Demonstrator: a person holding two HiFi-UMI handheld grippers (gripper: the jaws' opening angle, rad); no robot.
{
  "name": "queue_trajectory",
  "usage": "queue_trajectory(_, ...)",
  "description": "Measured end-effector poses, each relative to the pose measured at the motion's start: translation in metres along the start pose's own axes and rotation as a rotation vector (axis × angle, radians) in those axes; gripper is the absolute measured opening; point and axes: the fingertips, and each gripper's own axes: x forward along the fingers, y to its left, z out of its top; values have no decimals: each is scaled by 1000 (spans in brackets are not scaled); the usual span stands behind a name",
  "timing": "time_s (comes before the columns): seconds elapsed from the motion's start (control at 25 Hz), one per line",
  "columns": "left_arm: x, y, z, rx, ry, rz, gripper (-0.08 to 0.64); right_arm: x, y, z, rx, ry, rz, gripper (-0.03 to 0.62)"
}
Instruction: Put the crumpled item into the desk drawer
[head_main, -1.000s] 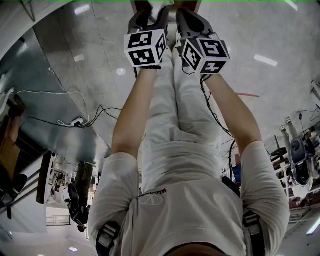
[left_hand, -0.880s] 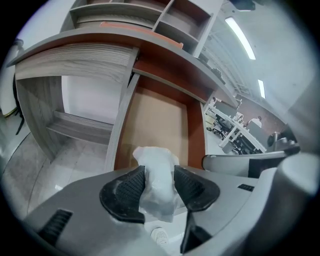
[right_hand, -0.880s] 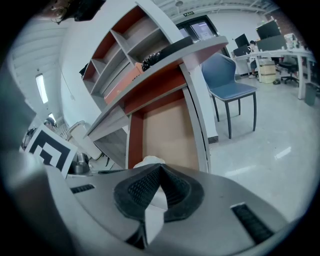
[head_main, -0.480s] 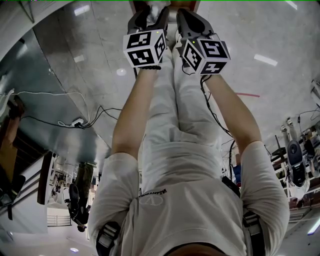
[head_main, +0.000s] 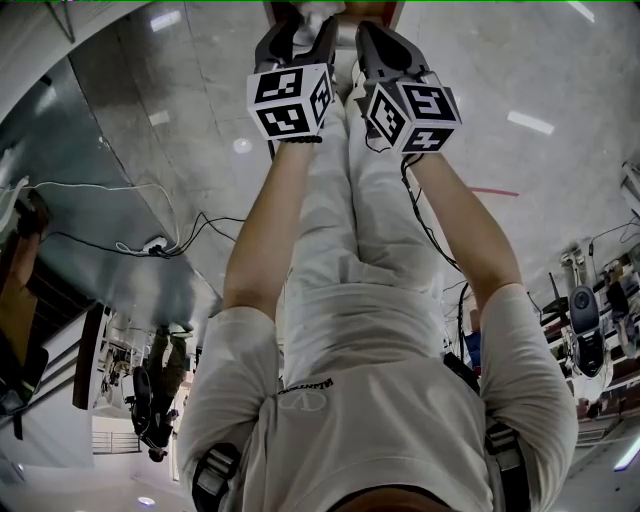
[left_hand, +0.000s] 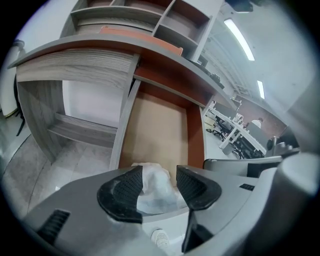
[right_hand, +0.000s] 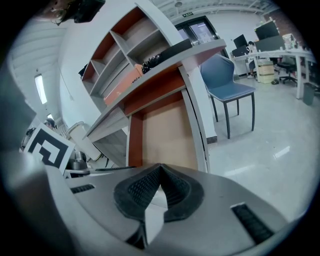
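Observation:
The crumpled white item (left_hand: 156, 189) lies between the jaws of my left gripper (left_hand: 160, 173). It rests against the left pad (left_hand: 125, 187), and a gap shows at the right pad (left_hand: 192, 185). These jaws have just been opening and stand open. Below them lies the pulled-out desk drawer (left_hand: 196, 137), with a bare tan floor and red-brown side walls. My right gripper (right_hand: 160, 169) is shut with nothing between its pads, and it points at the same drawer (right_hand: 165, 132). In the head view both grippers (head_main: 300, 35) (head_main: 378, 45) sit side by side at the top.
The grey wood desk (left_hand: 80, 60) carries shelves (left_hand: 125, 15) above the drawer. A blue chair (right_hand: 227, 82) stands to the right of the desk. Office desks and chairs (left_hand: 235, 132) fill the far room. Cables (head_main: 150, 240) trail over the shiny floor.
In the head view the left gripper's jaws look slightly wider apart around the white item. Both hands stay where they were.

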Motion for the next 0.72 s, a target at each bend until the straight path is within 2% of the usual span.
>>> queue_trajectory(0.12,-2,0,0,-6,0,-1,215,-2,1,0,-2,0,-1,-2)
queue_trajectory(0.24,-2,-2,2,19,-4,4,209,-2,0,2,-5,-1,-2,-2)
queue_trajectory(0.36,-7,-1,9,49,-28,31,133,-3,-2,2,2,-4,-7,-2)
queue_trajectory(0.52,-13,2,13,60,-50,39,103,-3,-2,-1,7,-4,-11,-2)
queue_trajectory(0.72,-22,-1,22,84,-75,58,27,-7,4,4,-6,-4,-3,-2)
